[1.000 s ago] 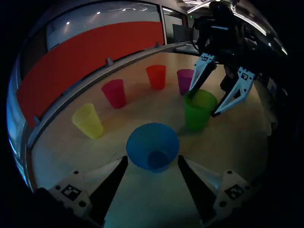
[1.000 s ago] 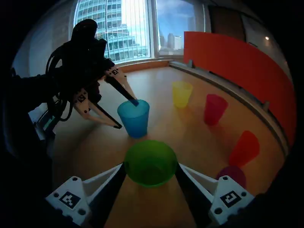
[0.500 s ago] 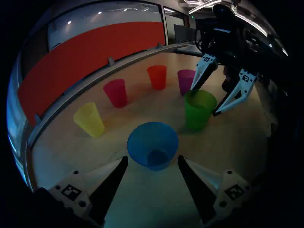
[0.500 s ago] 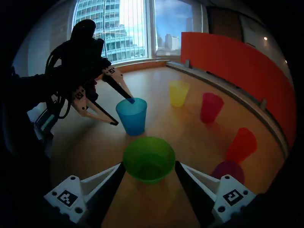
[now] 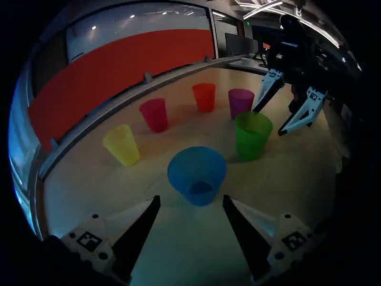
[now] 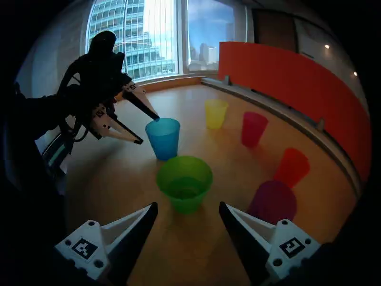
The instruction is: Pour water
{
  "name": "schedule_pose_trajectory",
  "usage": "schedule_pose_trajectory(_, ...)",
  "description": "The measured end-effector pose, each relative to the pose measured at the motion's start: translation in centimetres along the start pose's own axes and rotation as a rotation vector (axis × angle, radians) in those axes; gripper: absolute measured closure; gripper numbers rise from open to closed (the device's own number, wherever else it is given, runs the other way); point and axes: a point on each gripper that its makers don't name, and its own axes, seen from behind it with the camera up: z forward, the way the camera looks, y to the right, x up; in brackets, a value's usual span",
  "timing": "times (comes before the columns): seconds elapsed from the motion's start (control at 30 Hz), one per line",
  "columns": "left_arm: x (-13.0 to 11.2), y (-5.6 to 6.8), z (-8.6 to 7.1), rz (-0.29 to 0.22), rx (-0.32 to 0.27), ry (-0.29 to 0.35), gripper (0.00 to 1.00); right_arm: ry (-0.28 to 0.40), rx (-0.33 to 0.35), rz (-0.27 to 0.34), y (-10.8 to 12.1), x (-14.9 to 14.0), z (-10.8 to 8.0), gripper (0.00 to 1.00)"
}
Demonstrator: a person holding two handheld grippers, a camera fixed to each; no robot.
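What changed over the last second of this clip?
Both pulled back. The left tongs withdrew from the blue cup and the right tongs from the green cup. Each cup, earlier flanked by the fingers, now stands free ahead of the tips. Both tongs stayed open, nothing was lifted, and every cup kept its place on the table.

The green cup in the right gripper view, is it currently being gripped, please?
No, the green cup touches neither finger of the open right gripper.

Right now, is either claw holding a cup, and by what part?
Nothing is held. Left claw and right claw are open; blue cup and green cup stand free on the table.
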Motion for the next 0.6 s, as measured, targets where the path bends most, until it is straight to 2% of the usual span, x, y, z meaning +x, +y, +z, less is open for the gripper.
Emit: schedule_pose_trajectory(0.6, -0.2, -1.6, -2.9, -0.069, 0.114, 0.068, 0.02, 0.035, -0.127, 0.091, 2.1, -2.6, -5.0, 0.00)
